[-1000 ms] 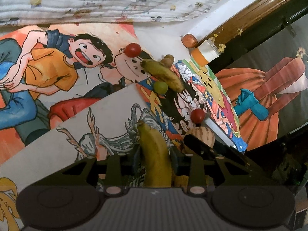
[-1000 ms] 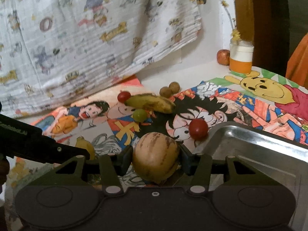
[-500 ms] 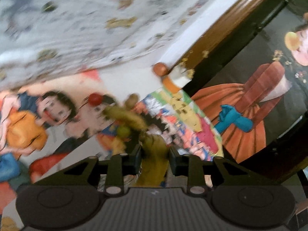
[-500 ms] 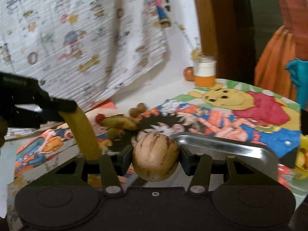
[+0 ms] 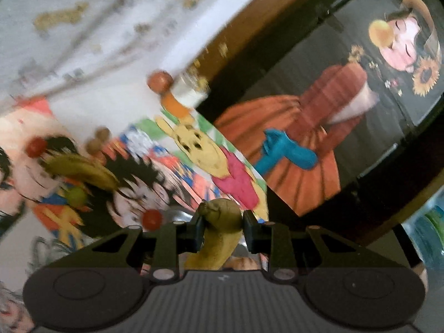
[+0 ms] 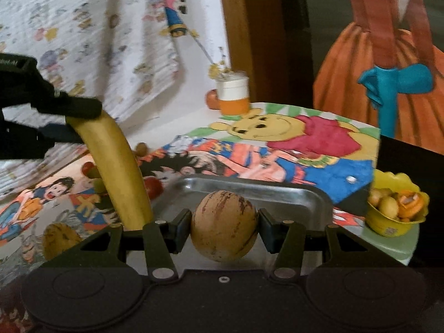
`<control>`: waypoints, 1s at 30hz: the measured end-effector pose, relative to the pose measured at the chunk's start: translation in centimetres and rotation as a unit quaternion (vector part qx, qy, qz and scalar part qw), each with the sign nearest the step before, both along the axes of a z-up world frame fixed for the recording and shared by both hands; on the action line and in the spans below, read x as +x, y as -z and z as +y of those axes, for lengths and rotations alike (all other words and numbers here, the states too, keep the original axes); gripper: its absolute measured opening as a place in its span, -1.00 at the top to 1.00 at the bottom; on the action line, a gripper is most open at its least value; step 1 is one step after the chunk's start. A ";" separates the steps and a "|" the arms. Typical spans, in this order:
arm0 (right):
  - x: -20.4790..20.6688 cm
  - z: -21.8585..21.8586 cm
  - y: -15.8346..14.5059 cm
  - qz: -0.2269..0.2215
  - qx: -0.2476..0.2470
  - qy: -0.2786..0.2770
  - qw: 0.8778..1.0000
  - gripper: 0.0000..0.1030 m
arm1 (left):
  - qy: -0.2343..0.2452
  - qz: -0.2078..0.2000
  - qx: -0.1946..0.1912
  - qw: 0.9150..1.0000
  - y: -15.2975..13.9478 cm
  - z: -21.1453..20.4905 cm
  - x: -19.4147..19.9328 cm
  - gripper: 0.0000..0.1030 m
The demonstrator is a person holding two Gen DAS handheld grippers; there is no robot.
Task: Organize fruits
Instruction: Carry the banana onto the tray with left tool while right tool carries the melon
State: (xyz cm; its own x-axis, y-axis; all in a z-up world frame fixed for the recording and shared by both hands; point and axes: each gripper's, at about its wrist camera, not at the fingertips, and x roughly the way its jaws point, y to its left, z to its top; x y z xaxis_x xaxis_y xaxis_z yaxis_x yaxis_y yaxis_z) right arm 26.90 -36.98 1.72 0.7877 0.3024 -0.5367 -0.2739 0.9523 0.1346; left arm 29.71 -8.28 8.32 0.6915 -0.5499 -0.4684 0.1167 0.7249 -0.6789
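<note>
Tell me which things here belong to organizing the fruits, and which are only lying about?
Job: banana in left gripper; round fruit in right gripper; tray; tomato; second banana.

Lying about: jar; yellow bowl; posters.

Tray [image 6: 277, 191] on the table mat [image 6: 319, 149], cup [image 6: 233, 94] behind it, bowl [image 6: 394, 208] to its right

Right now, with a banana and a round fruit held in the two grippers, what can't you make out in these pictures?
- Banana: left wrist view, its lower end hidden behind the left gripper.
- Metal tray: right wrist view, its near part covered by the round fruit and the right gripper.
- Fruits on the cloth: left wrist view, motion-blurred.
- Yellow bowl: contents too small to identify.
</note>
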 end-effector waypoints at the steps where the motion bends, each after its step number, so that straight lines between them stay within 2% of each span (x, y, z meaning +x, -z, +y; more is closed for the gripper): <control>1: 0.0 -0.2 0.0 0.001 -0.004 0.007 1.000 -0.04 | 0.009 0.007 -0.006 1.000 0.4 -0.4 0.4 0.38; 5: 0.2 -0.6 0.0 0.004 -0.030 0.027 0.999 -0.04 | 0.036 0.045 -0.017 0.998 2.2 -1.4 2.1 0.38; 8: 0.5 -1.1 0.3 0.016 -0.031 0.038 0.999 -0.04 | 0.039 0.064 -0.017 0.997 3.4 -1.8 3.2 0.38; 14: 1.2 -1.3 0.9 0.030 -0.035 0.048 0.998 -0.05 | 0.036 0.062 -0.016 0.997 4.2 -2.3 4.7 0.37; 22: 1.8 -1.1 0.9 0.033 -0.044 0.044 0.998 -0.05 | 0.003 0.059 -0.025 0.998 6.3 -2.7 6.2 0.35; 30: 2.2 -0.7 1.0 0.034 -0.055 0.041 0.997 -0.05 | -0.007 0.063 -0.002 0.998 7.7 -3.2 7.0 0.37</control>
